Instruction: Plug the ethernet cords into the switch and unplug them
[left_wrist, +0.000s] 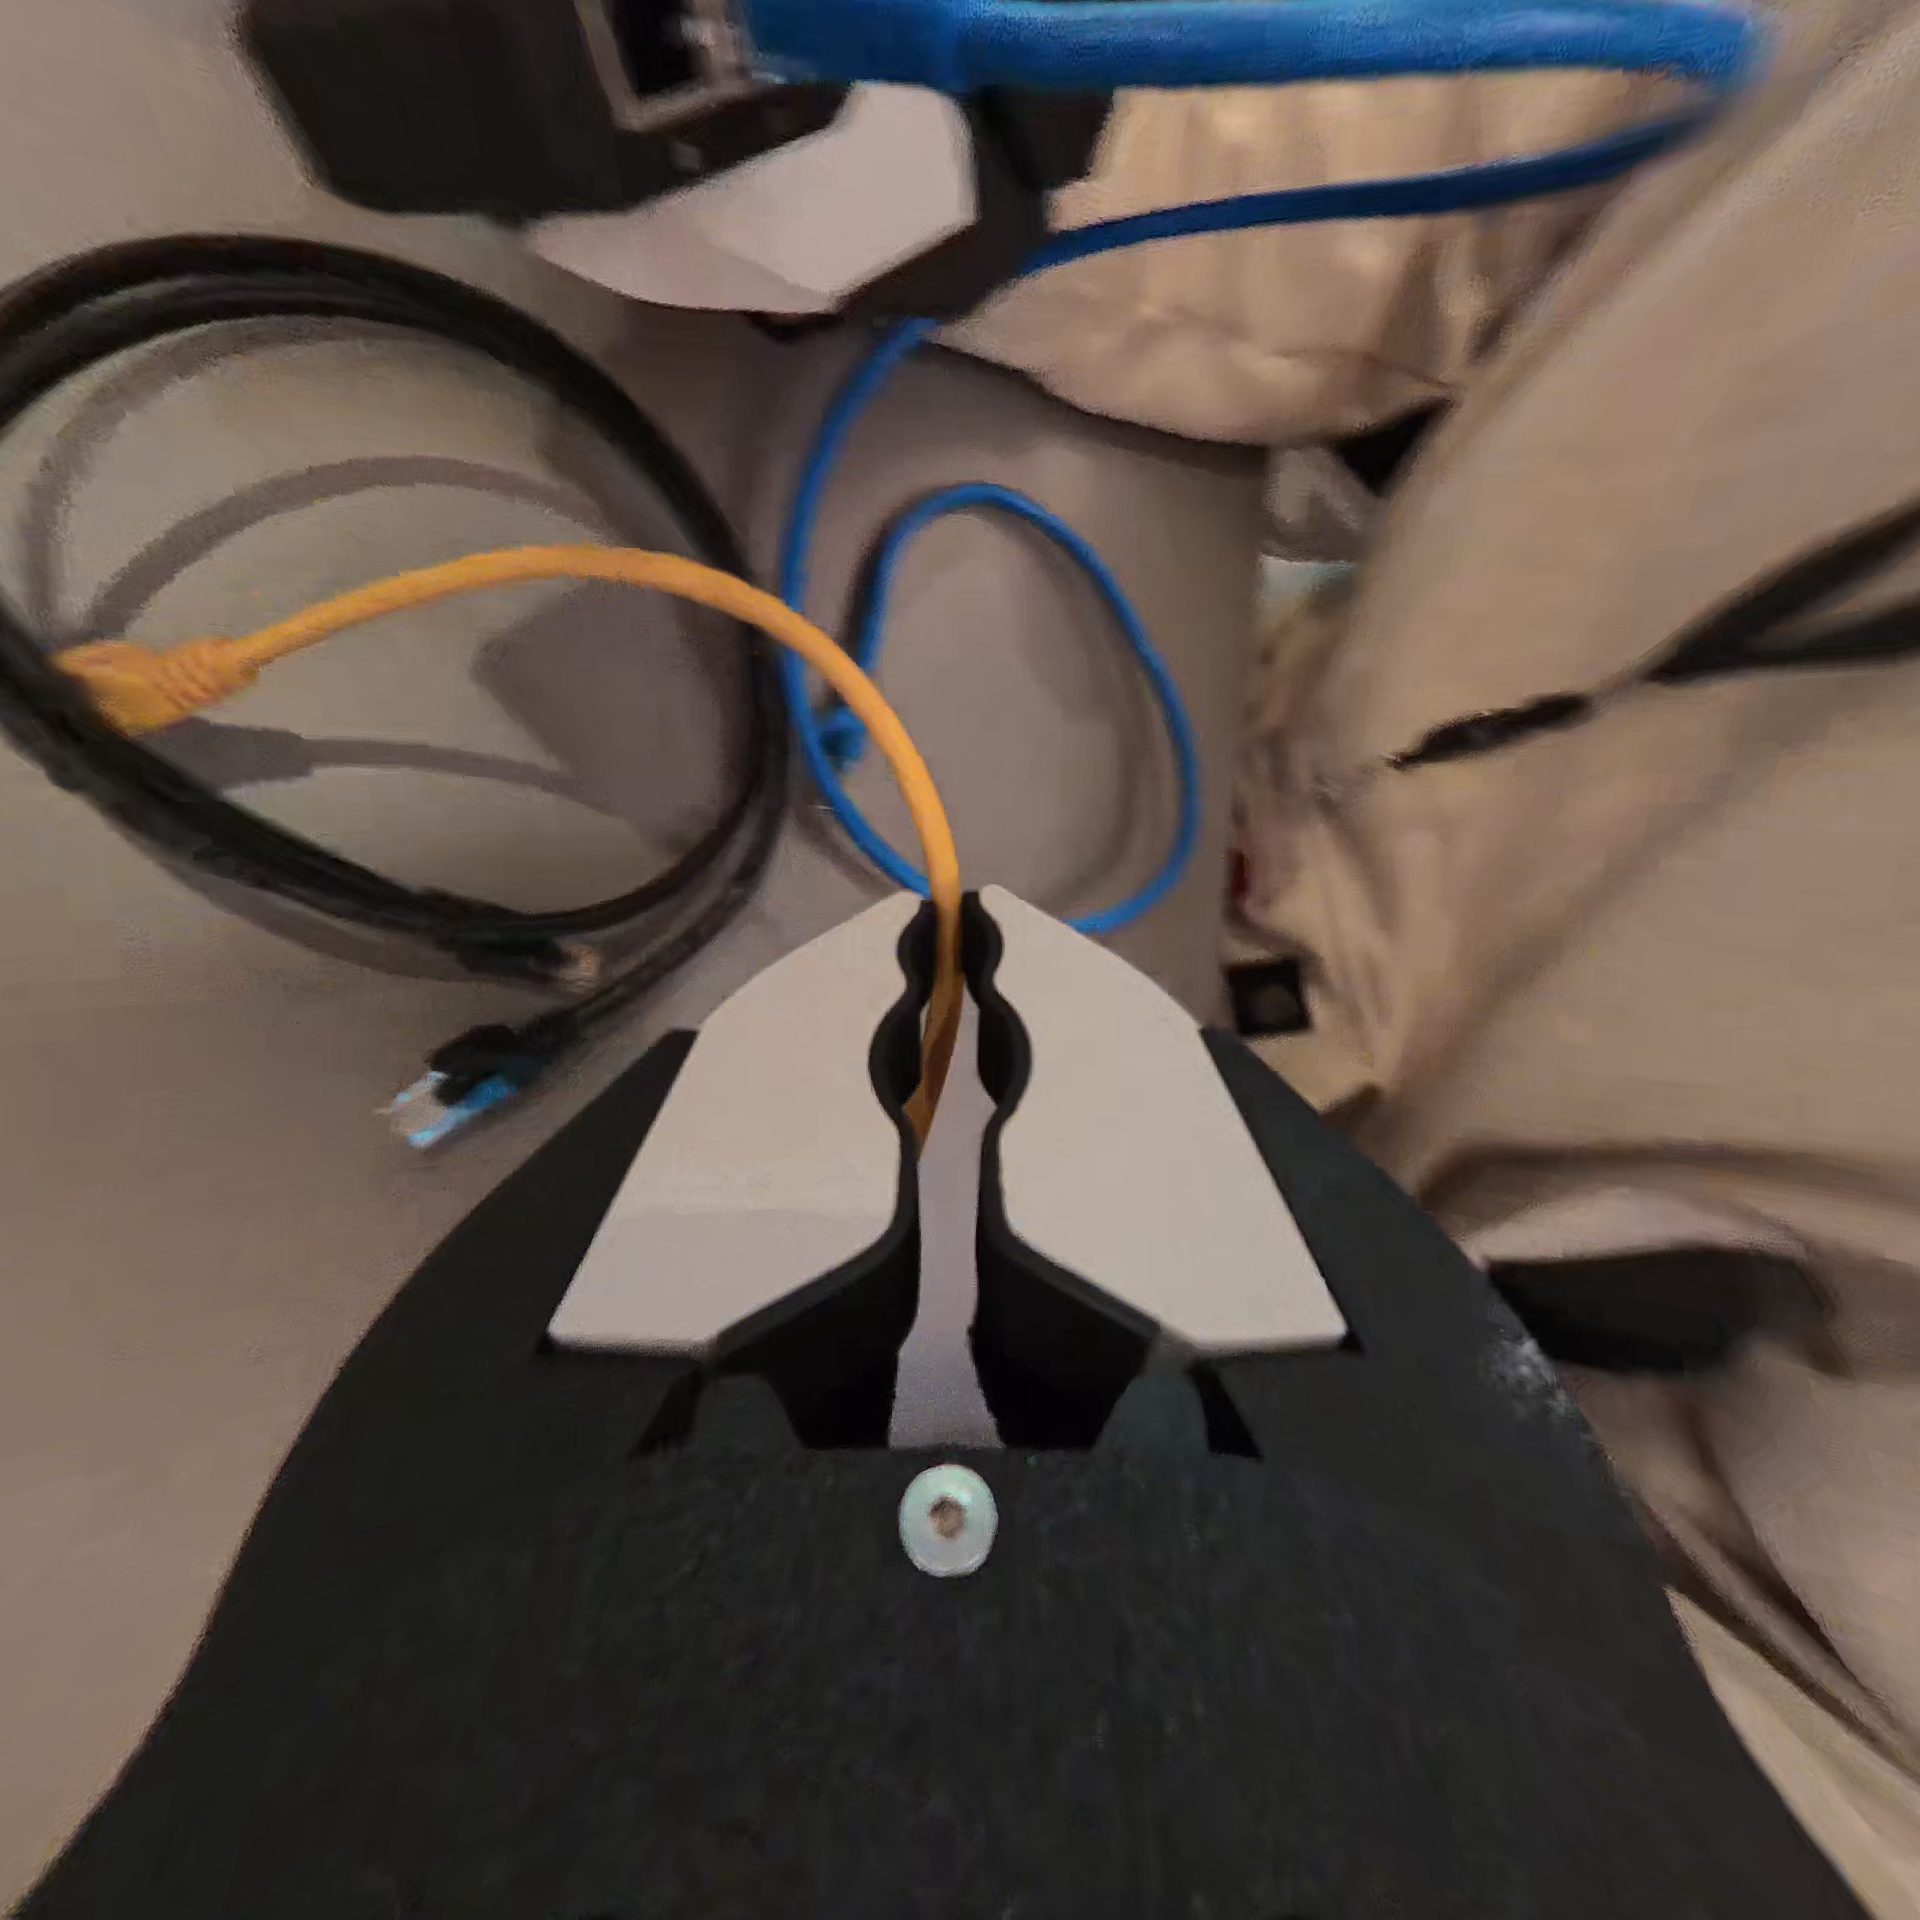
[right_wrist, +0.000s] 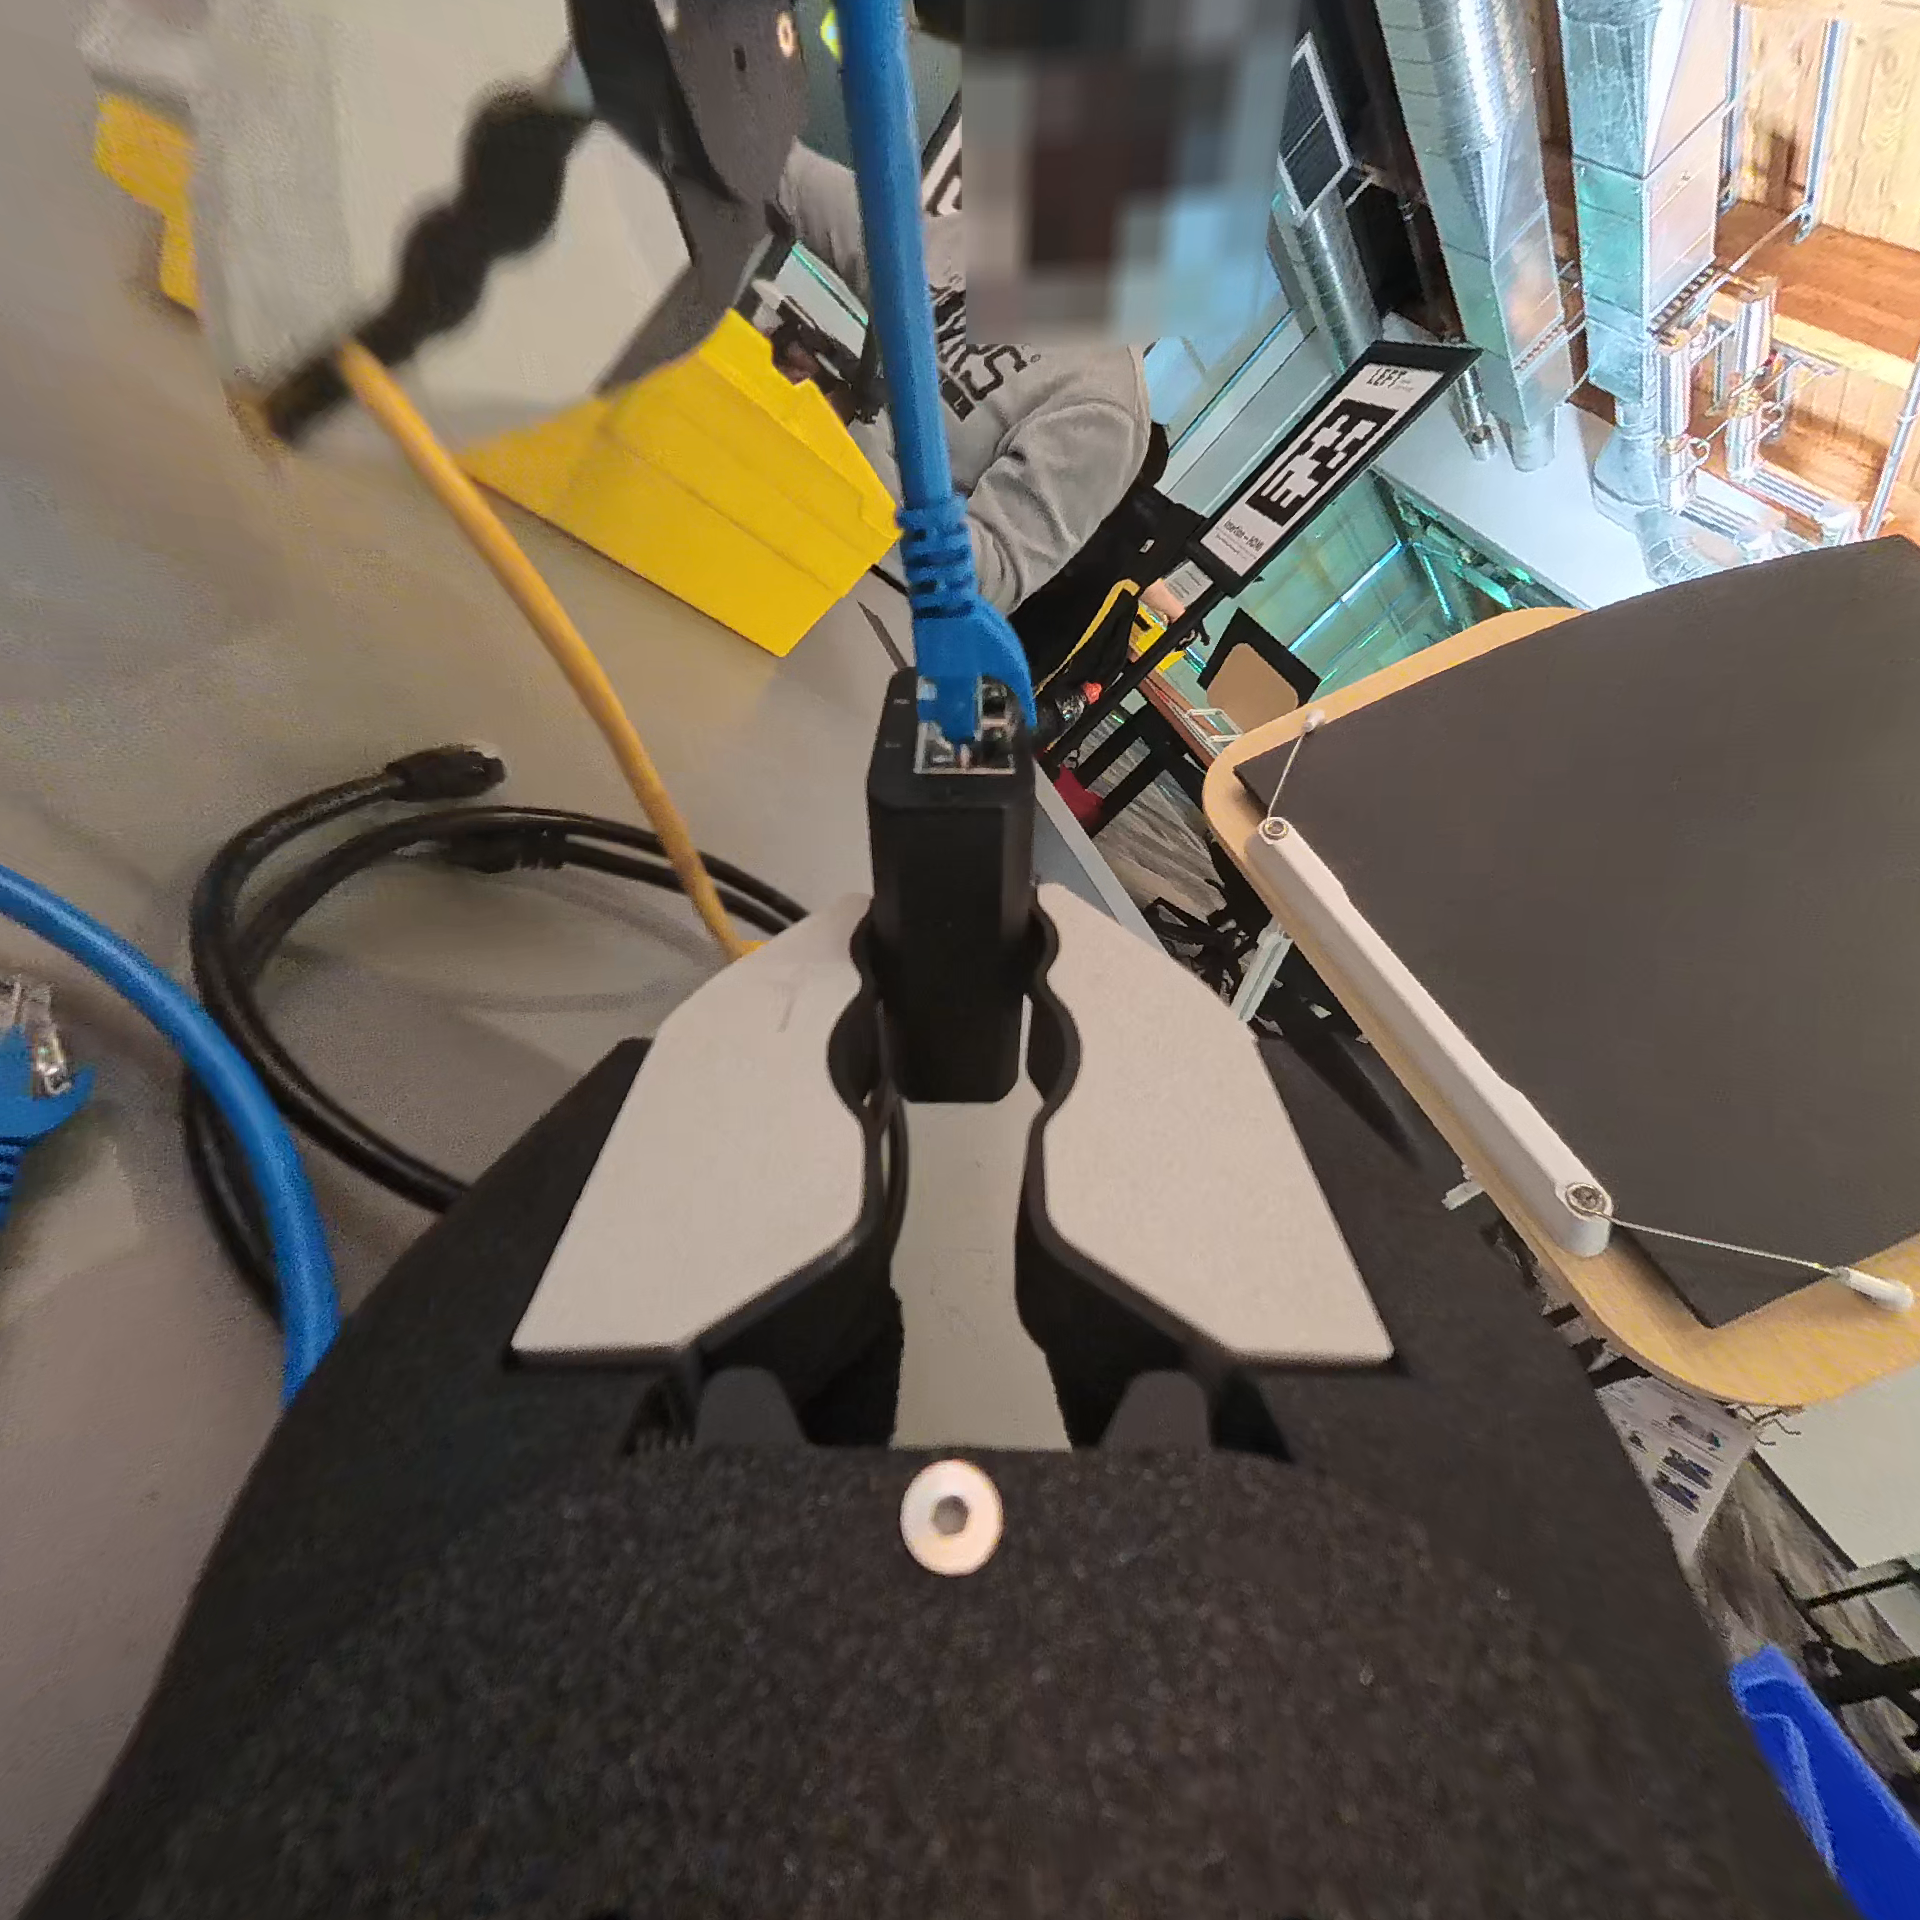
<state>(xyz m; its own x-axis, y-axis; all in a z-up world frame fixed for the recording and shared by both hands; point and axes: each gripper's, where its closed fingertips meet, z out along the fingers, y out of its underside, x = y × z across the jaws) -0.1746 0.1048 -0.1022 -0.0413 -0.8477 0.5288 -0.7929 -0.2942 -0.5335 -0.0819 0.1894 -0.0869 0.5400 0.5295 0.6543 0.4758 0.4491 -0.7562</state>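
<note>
My left gripper (left_wrist: 951, 904) is shut on the orange ethernet cord (left_wrist: 644, 569), which arcs left to its loose plug (left_wrist: 140, 675). My right gripper (right_wrist: 954, 935) is shut on the black switch (right_wrist: 951, 862) and holds it upright above the table. A blue ethernet cord (right_wrist: 894, 270) is plugged into a port at the switch's top. The switch also shows in the left wrist view (left_wrist: 540, 94), top left, with an empty port facing me. The left gripper appears in the right wrist view (right_wrist: 312, 390), top left, pinching the orange cord (right_wrist: 551, 623).
A coiled black cord (left_wrist: 416, 894) lies on the beige table (left_wrist: 208, 1351), with a loose plug (left_wrist: 457, 1101). Blue cord loops (left_wrist: 1039, 717) lie behind my left gripper. A yellow bin (right_wrist: 707, 499), a wood-edged black board (right_wrist: 1610, 935) and a seated person (right_wrist: 1039, 436) are beyond the table.
</note>
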